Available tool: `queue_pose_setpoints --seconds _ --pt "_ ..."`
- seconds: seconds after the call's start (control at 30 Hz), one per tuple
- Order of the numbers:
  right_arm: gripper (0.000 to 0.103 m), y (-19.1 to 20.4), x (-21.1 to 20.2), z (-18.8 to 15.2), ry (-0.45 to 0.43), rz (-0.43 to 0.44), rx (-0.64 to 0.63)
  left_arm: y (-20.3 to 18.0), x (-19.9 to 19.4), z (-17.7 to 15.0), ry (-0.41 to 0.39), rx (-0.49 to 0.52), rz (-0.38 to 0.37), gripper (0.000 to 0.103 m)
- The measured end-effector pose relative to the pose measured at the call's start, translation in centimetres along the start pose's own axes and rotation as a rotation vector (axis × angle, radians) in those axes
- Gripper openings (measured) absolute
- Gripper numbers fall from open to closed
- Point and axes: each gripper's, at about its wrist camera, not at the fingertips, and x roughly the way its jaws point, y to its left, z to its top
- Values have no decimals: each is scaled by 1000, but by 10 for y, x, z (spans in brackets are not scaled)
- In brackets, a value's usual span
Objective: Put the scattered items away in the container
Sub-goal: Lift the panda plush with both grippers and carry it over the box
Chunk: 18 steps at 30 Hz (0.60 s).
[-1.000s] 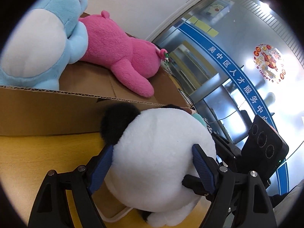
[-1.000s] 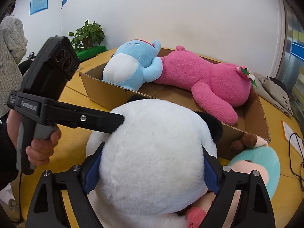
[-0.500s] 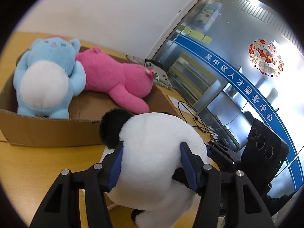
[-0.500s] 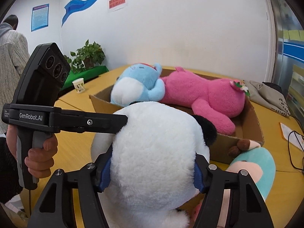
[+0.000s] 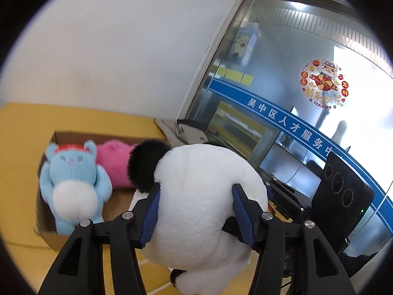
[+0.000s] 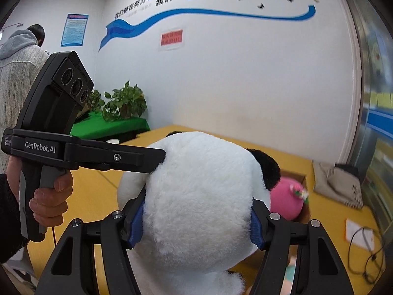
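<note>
Left claw (image 5: 195,211) and right claw (image 6: 197,217), each pinching the same white-and-black panda toy (image 5: 201,209) from opposite sides, blue pads (image 5: 151,217) sunk into the plush. Panda held clear above the yellow surface (image 5: 22,265), near the cardboard box (image 5: 41,231). Inside the box: blue plush (image 5: 73,184) lying on its back, pink plush (image 5: 114,164) beside it and touching. Hand (image 6: 50,199) gripping the left claw's handle. Grey bag (image 6: 340,184) lying on the surface beyond the box. Potted plant (image 6: 124,104) against the far wall.
</note>
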Motion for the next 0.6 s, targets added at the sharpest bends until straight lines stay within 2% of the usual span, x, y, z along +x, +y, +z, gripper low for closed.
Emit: queue_pose_setpoints --seconds 0.1,0.27,0.4,0.5,0.6 --pt "72 -5 -1 28 -49 -6 -31 -12 -5 30 -37 84 27 55" --pt "72 -17 -2 73 -128 -31 -67 -18 -5 78 -73 141 11 55" --pt "72 -29 4 99 -185 -63 -85 -20 7 109 -100 171 37 55" --pt "72 -43 18 109 -230 -79 -67 -11 24 123 -90 182 57 55" --pt "72 -60 40 109 -227 -91 -24 7 48 126 -51 177 65 55"
